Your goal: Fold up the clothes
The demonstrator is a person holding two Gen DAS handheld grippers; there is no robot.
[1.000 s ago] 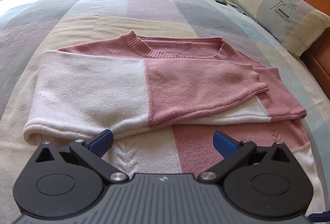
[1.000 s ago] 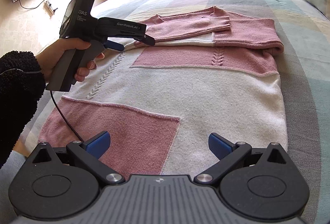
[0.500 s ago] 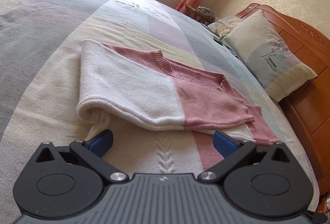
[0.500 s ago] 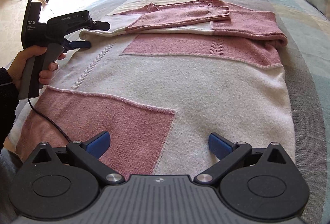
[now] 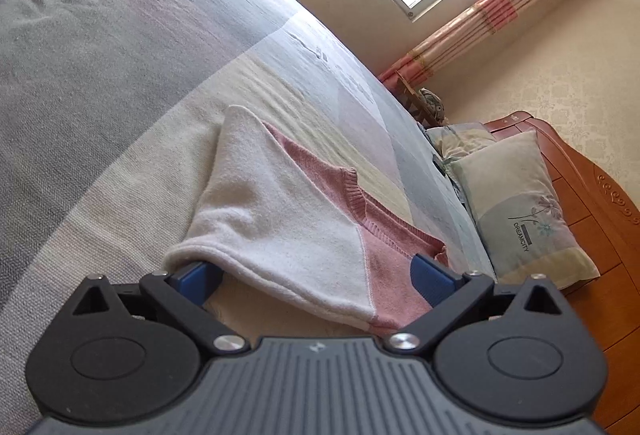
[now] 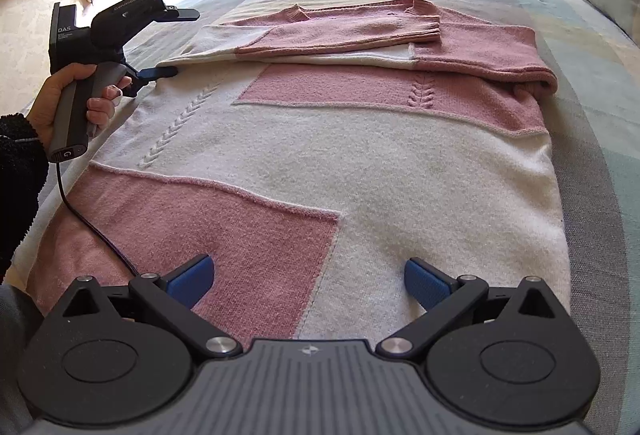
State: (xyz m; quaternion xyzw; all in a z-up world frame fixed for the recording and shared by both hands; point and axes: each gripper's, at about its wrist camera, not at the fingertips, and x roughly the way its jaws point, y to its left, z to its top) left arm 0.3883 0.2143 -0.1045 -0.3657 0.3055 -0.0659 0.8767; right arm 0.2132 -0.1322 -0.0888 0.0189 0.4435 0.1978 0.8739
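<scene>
So the pink and white colour-block knit sweater [image 6: 360, 139] is lying flat on the bed with the pastel patchwork quilt [image 6: 592, 83], both sleeves folded across the chest up near the collar. The left gripper [image 5: 314, 277] has its blue-padded fingers [image 5: 198, 279] spread wide, tilted on its side at the sweater's left edge, and the white part of the folded sleeve [image 5: 280, 231] sits right between them, drooping over the lower finger. From the right wrist view you can see one finger poking in under that sleeve edge and the other up in the air above it, nothing pinched. A hand [image 6: 76, 95] in a fuzzy black sleeve grips the handle. The right gripper [image 6: 310, 281] is wide too, hovering at the hem end, pink panel by its left finger, white knit by its right. A floral pillow [image 5: 516, 211] leans on the wooden headboard [image 5: 592, 195].
</scene>
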